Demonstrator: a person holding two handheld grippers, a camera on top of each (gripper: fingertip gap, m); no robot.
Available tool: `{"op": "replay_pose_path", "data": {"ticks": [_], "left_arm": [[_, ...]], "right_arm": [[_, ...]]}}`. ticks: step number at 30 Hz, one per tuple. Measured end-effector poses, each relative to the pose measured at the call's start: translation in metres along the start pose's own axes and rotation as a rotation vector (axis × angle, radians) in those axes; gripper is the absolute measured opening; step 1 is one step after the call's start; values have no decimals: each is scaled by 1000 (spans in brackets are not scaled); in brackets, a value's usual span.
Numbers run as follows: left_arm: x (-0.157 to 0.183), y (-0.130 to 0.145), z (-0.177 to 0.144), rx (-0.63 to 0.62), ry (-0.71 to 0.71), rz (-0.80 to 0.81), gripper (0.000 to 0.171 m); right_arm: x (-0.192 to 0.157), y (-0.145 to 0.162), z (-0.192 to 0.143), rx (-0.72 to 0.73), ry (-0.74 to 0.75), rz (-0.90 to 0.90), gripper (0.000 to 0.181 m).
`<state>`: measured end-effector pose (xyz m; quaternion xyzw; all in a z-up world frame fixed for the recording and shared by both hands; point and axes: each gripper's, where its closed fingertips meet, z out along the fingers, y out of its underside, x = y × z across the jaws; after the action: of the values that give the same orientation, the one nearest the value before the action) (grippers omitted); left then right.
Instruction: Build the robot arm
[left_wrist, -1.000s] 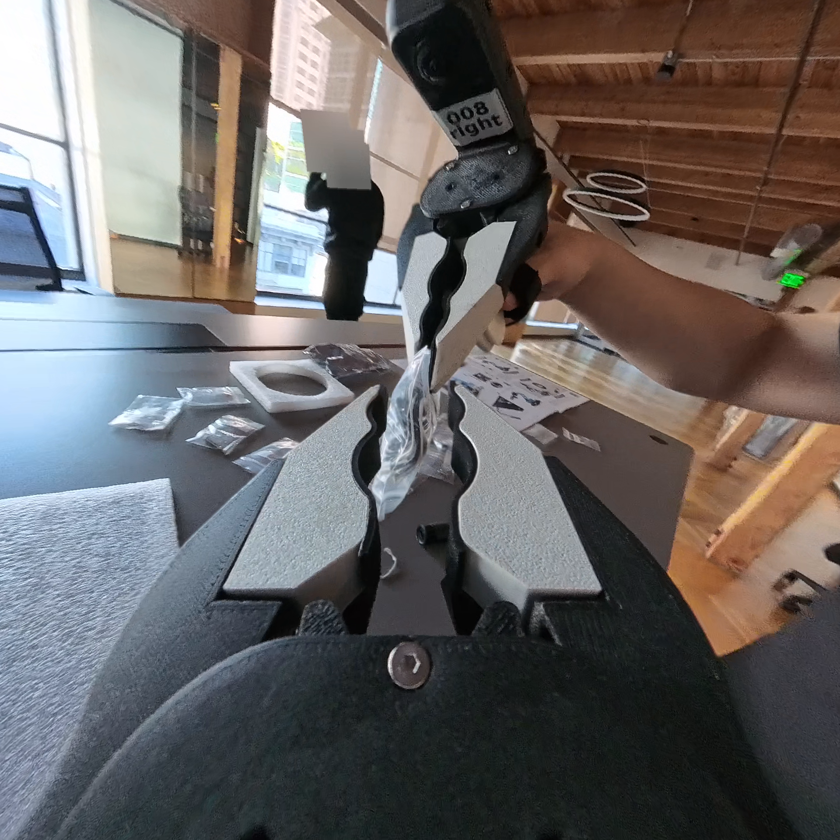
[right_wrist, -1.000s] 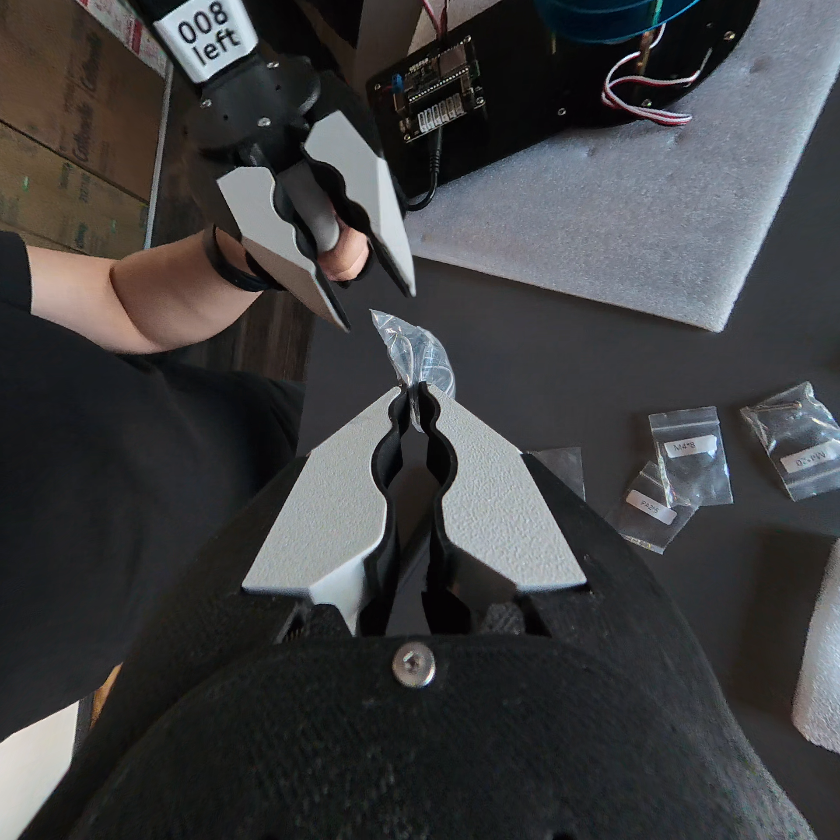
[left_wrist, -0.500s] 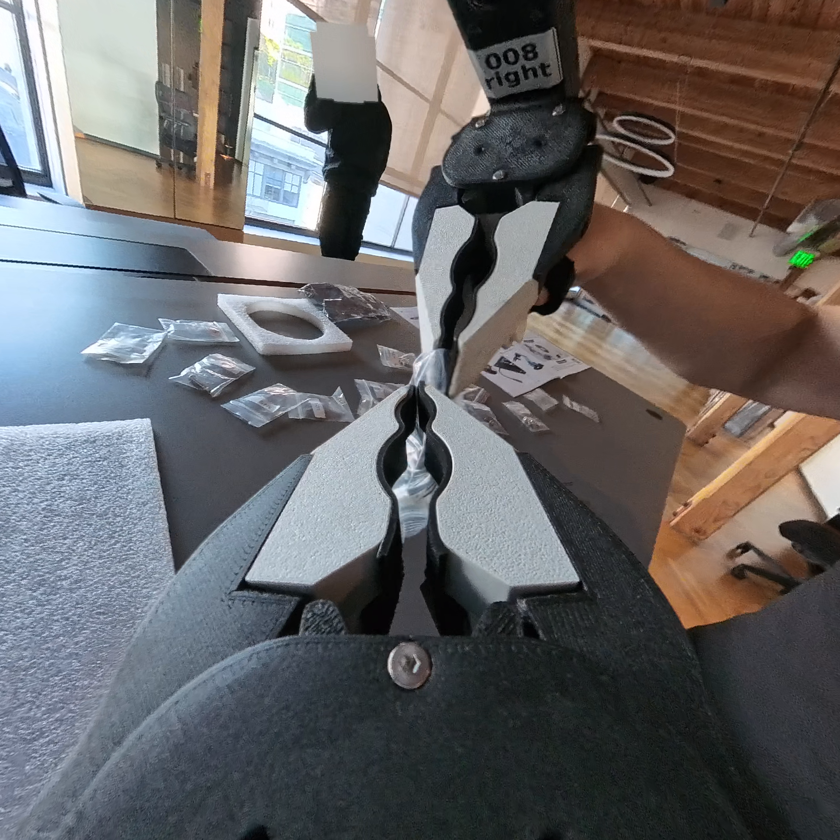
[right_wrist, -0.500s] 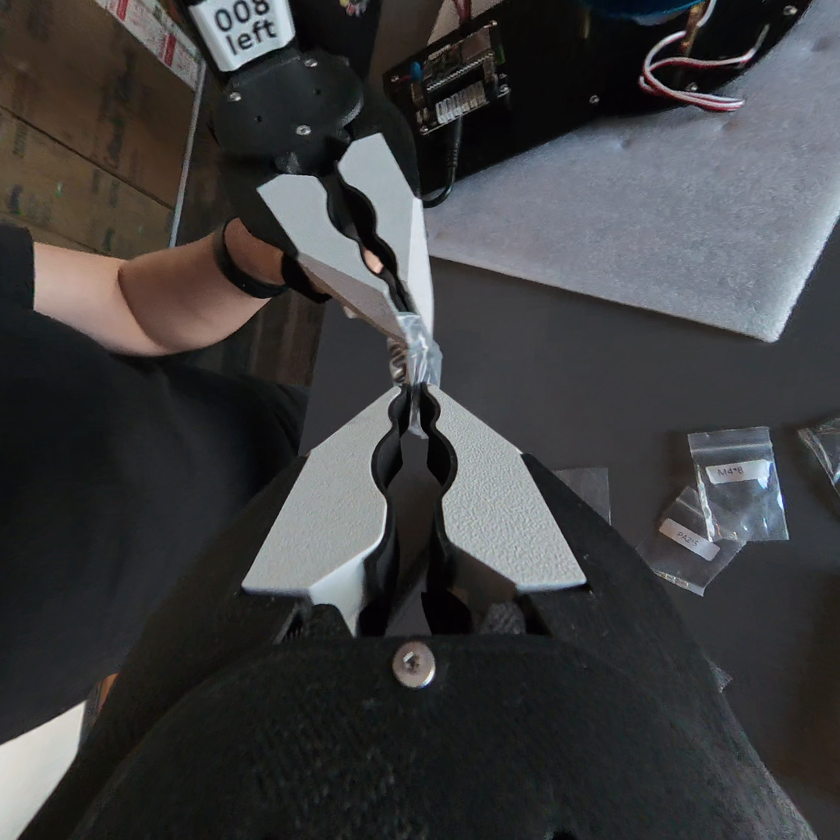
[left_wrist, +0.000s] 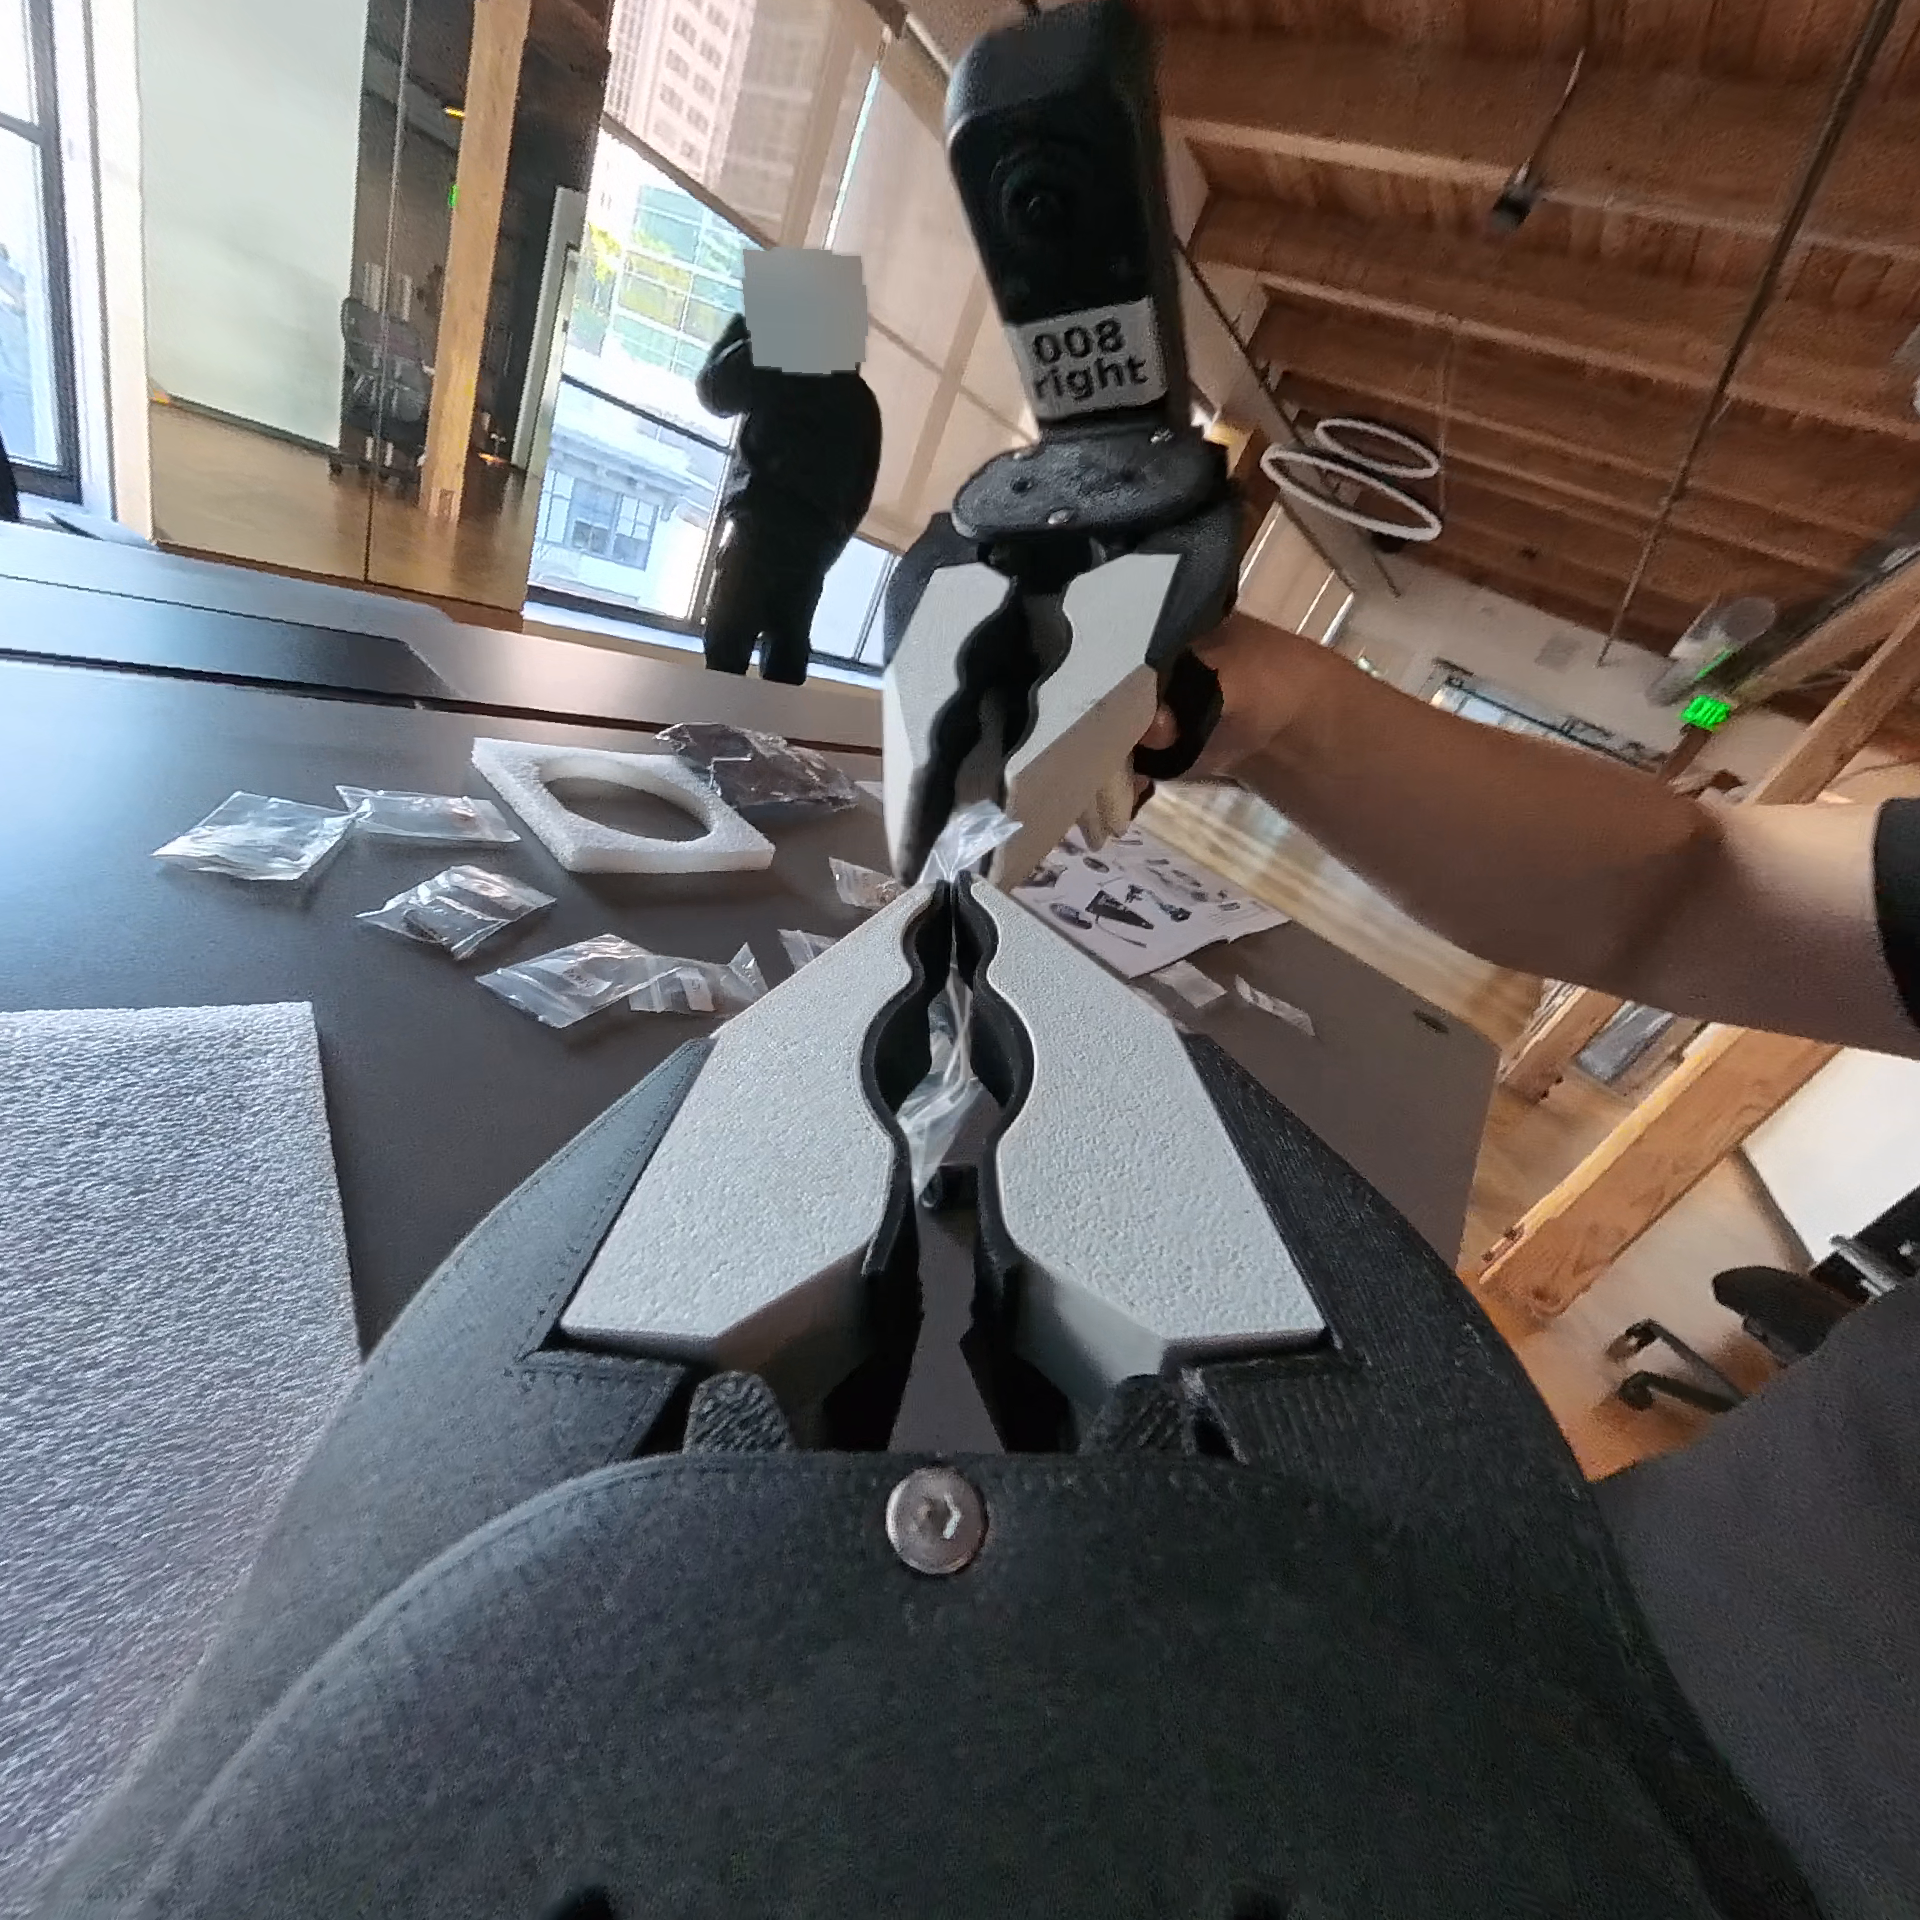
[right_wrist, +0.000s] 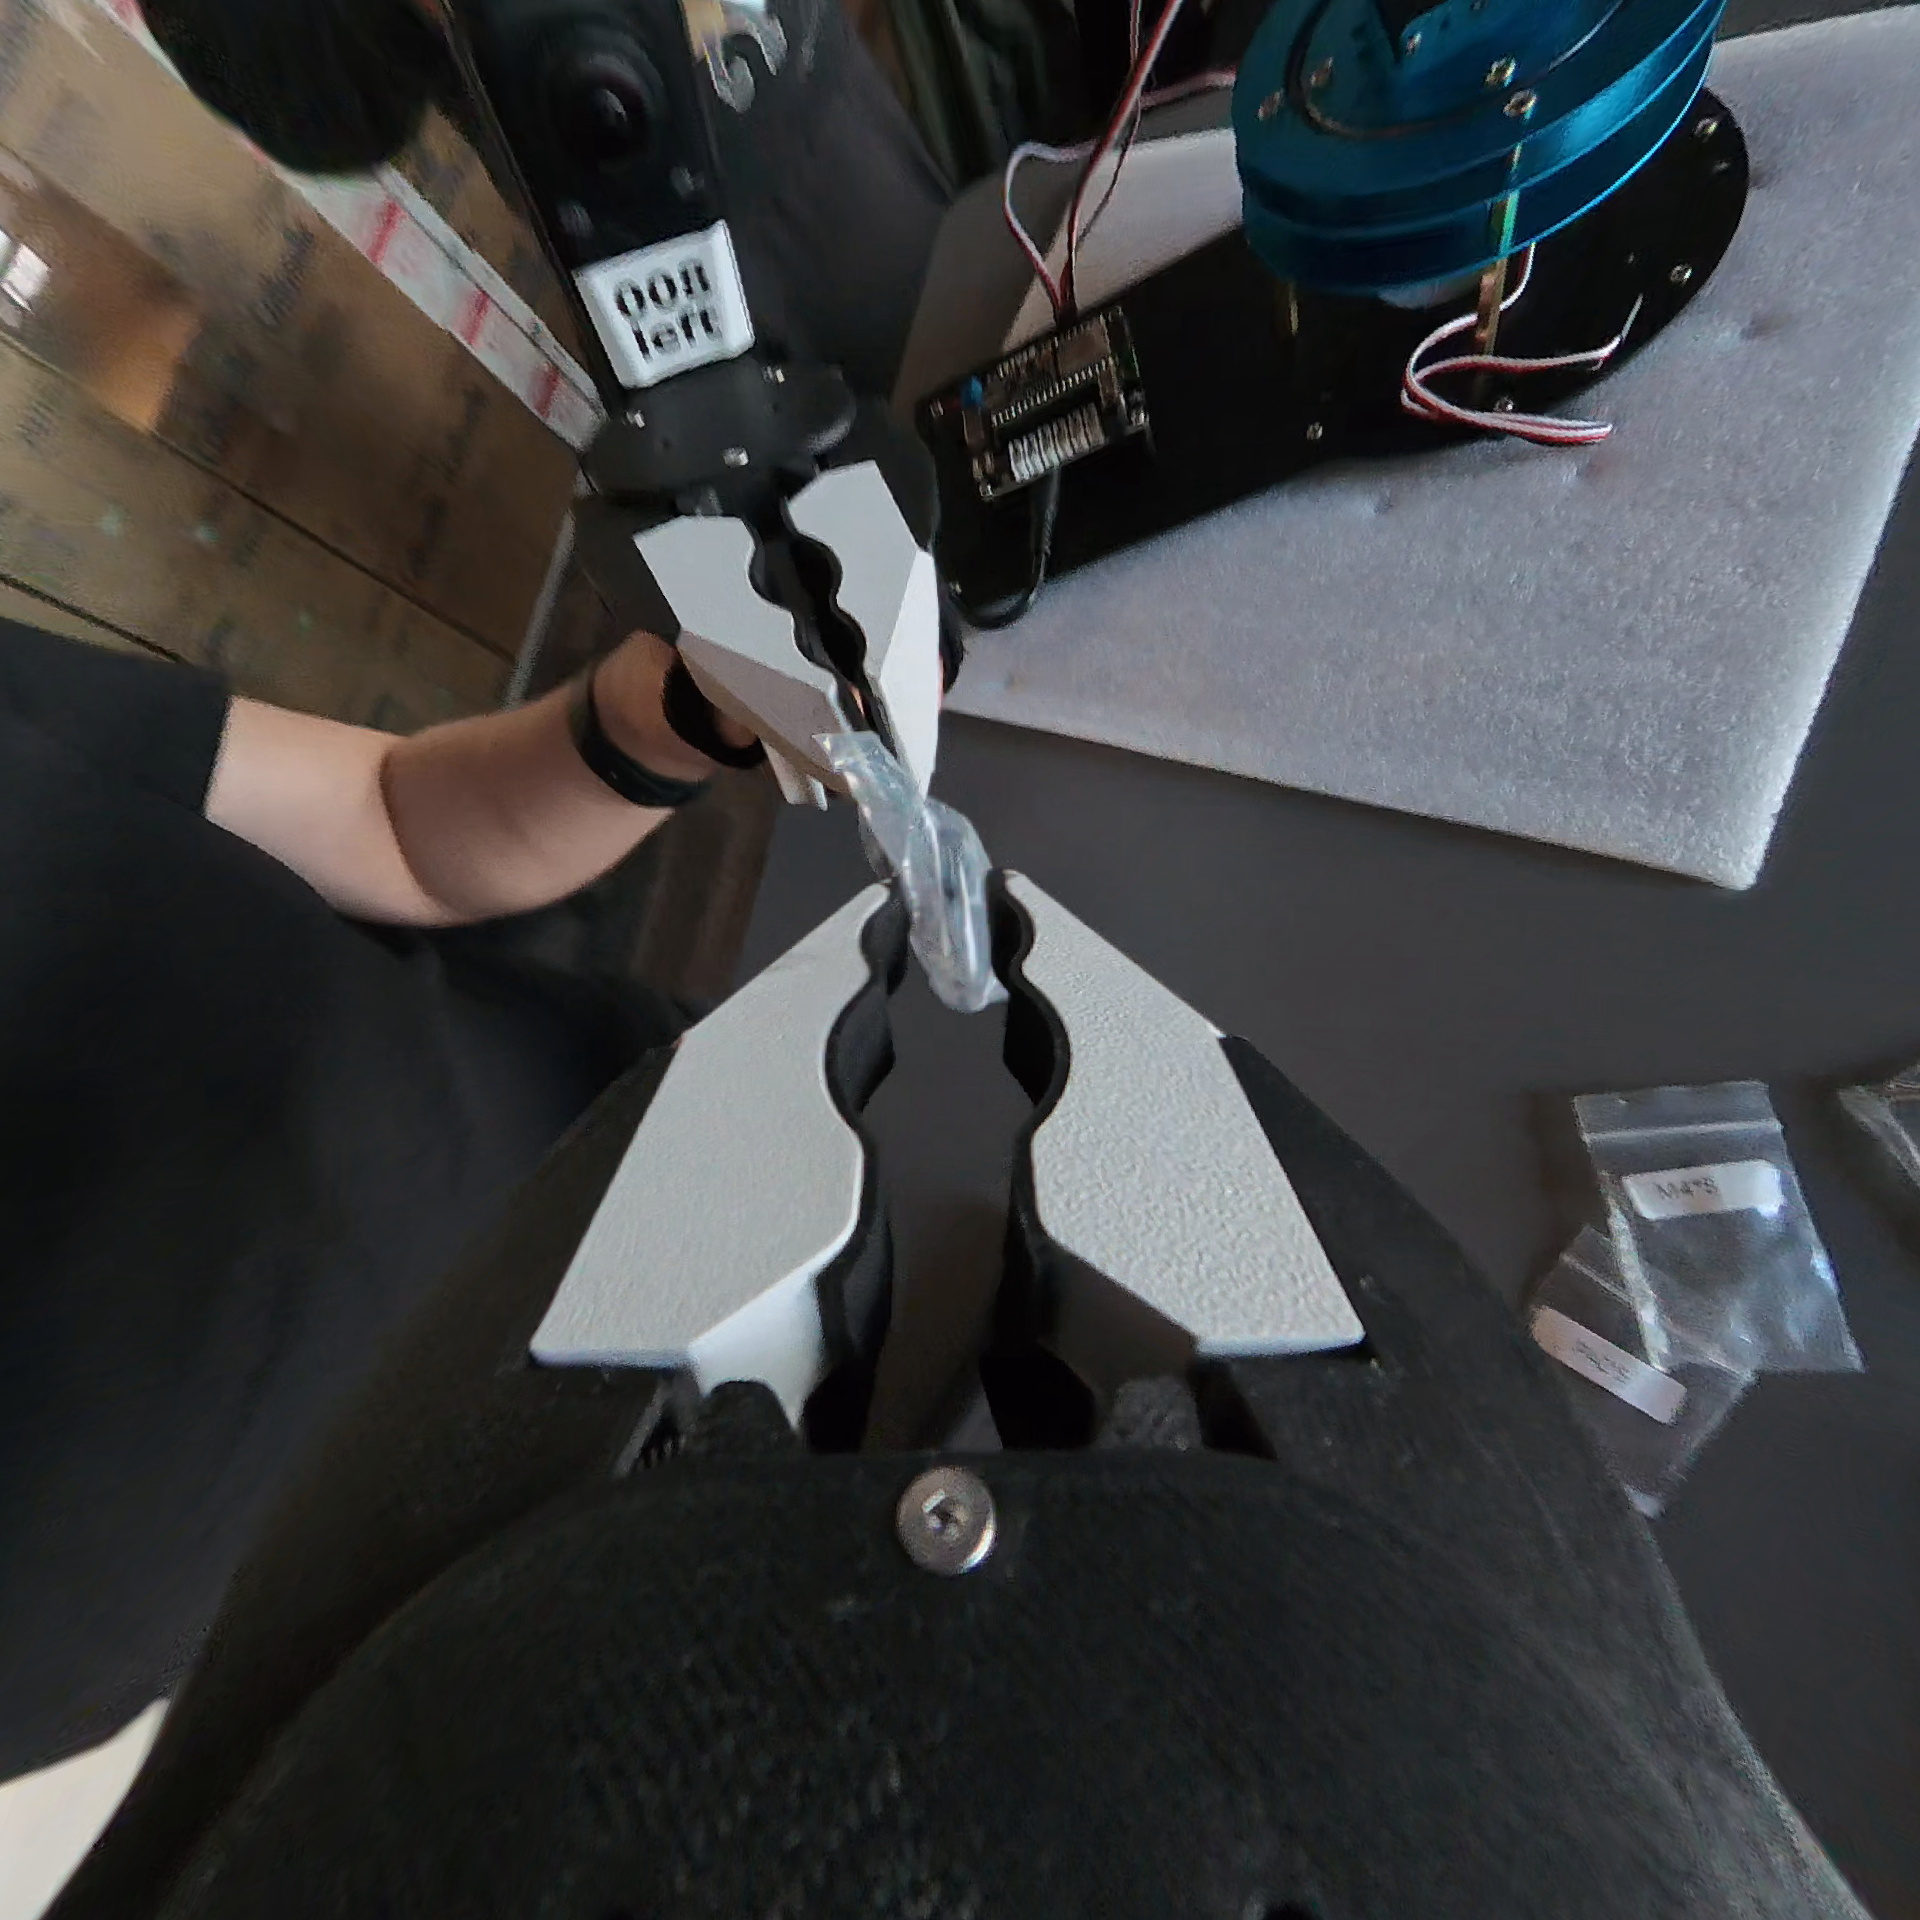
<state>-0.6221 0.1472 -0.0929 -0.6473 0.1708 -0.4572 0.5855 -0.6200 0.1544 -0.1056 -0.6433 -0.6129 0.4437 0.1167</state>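
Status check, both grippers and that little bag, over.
Left gripper shut on clear bag. Right gripper open, fingers either side of the bag. Bag held above the dark table; nothing in the way.

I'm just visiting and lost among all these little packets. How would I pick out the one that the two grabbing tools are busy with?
Start at the dark table, then find the two handheld grippers meeting tip to tip above it. The left gripper is shut on a small clear plastic bag, whose free end lies between the open fingers of the right gripper. Unlike the other small bags, which lie flat on the table, it hangs in the air.
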Motion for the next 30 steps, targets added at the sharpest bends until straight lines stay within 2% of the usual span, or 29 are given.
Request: {"op": "replay_pose_path", "data": {"ticks": [2,4,7,10,11,13,14,15,16,17,19,20,22,23,25,27,28,29,30], "left_arm": [[2,-1,0,6,20,-4,0],[9,-5,-2,21,61,1,0],[10,-2,0,-13,68,14,0],[12,4,6,-53,79,23,0],[13,5,7,-56,79,26,0],[14,-1,8,-13,66,41,0],[13,-9,8,36,43,49,12],[10,-15,7,68,11,49,43],[9,-19,6,81,-3,44,61],[9,-20,5,79,1,42,62],[9,-18,6,49,-3,61,60],[8,-15,7,33,-10,75,60],[7,-11,8,11,-18,90,60],[7,-9,8,7,-21,92,60],[5,-4,8,-3,-25,79,57],[4,0,9,-13,-22,68,57],[3,1,9,-16,-25,69,56],[2,2,9,-18,-28,69,55],[2,4,10,-22,-25,66,55]], "right_arm": [[-11,-4,-1,29,-83,29,0],[-24,-8,-2,26,-88,-42,0],[-14,-1,-1,-68,61,-158,0],[-13,7,1,-124,41,-102,4],[-15,9,1,-135,25,-76,1],[-19,9,-4,-146,-4,-67,0],[-25,6,-11,-135,-47,-52,0],[-35,0,-21,-100,-113,-44,0],[-43,-7,-33,-57,-179,-43,0],[-36,-8,-42,-43,-183,-10,0],[18,7,-56,-106,17,108,0],[30,16,-62,-140,55,143,0],[11,5,-67,-49,-66,137,0],[14,1,-71,-12,-49,141,0],[50,21,-79,-107,152,198,0],[14,1,-79,9,-47,167,0],[27,0,-82,15,52,163,0],[53,14,-88,-62,219,190,0],[57,20,-89,-96,228,209,0]]}}
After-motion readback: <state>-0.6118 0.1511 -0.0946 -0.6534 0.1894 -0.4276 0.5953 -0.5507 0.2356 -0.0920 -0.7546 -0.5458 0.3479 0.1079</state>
